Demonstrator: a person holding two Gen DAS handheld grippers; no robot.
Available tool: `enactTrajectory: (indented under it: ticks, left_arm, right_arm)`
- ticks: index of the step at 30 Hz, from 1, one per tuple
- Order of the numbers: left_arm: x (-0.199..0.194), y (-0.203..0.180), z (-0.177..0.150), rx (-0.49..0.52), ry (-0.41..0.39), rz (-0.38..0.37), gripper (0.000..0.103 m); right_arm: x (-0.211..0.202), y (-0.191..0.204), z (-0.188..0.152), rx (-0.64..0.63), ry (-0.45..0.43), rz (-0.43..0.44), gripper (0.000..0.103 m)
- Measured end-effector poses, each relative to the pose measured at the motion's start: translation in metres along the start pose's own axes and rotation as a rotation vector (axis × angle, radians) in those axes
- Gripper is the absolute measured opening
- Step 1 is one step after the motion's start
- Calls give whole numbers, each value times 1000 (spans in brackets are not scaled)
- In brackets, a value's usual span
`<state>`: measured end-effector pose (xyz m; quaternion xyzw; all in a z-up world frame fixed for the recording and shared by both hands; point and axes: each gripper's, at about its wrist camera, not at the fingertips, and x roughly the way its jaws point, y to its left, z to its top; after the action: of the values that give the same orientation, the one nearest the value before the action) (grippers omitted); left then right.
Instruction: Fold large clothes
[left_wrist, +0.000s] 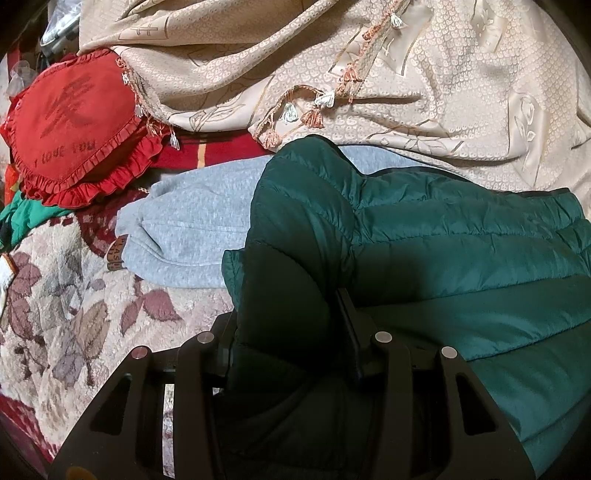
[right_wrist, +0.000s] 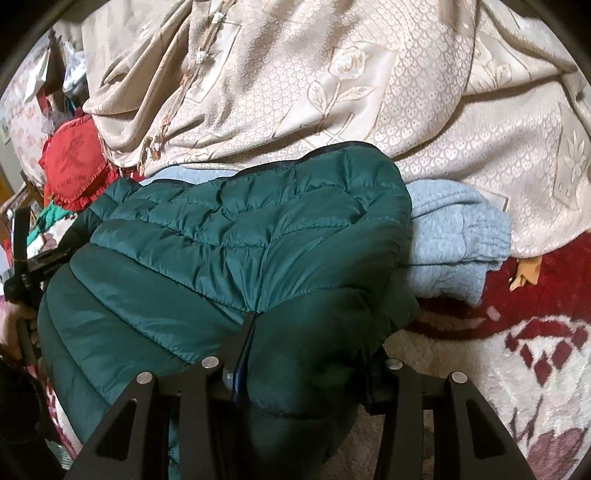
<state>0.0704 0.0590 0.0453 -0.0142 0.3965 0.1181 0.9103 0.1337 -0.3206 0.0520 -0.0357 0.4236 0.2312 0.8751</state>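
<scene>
Probably a home bedroom: floral blanket (left_wrist: 74, 295), tasselled bedspread (left_wrist: 443, 92), frilly red cushion (left_wrist: 74, 129).

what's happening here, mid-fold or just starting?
Mid-fold, by the look of it. A person holds a gripper in each hand, and both are clamped on the near edge of a dark green puffer jacket. The left gripper has a bunched fold between its fingers; the right gripper pinches the other end. The jacket lies partly doubled over a grey sweatshirt on a floral blanket, with a beige patterned cloth heaped behind.
</scene>
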Motion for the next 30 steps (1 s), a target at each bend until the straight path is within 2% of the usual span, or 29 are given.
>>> enactTrajectory:
  ticks: [11,14,19,23,26,30]
  left_arm:
    - [-5,-1,-2,-8,-33,4,42]
    - [-14,3,0,-19,-54,-5,33]
    - [-51,20,4,-75,-93,-65,28]
    - [-83,38,-4,-105,-108,-113,28]
    - [-109,49,-11,-106,-136,-148,28]
    - [-148,65,-34,-125,-172,-235,28]
  right_arm:
    - [-8,10,1,-69,-32,-62,41]
    - [-22,18,5,-84,-77,-97,36]
    - [-61,42,9,-123,-180,-133,33]
    - [-95,59,0,-117,-241,-115,32]
    - [-126,69,-14,-112,-290,-88,32]
    - [-156,74,-43,-106,-319,-49,32]
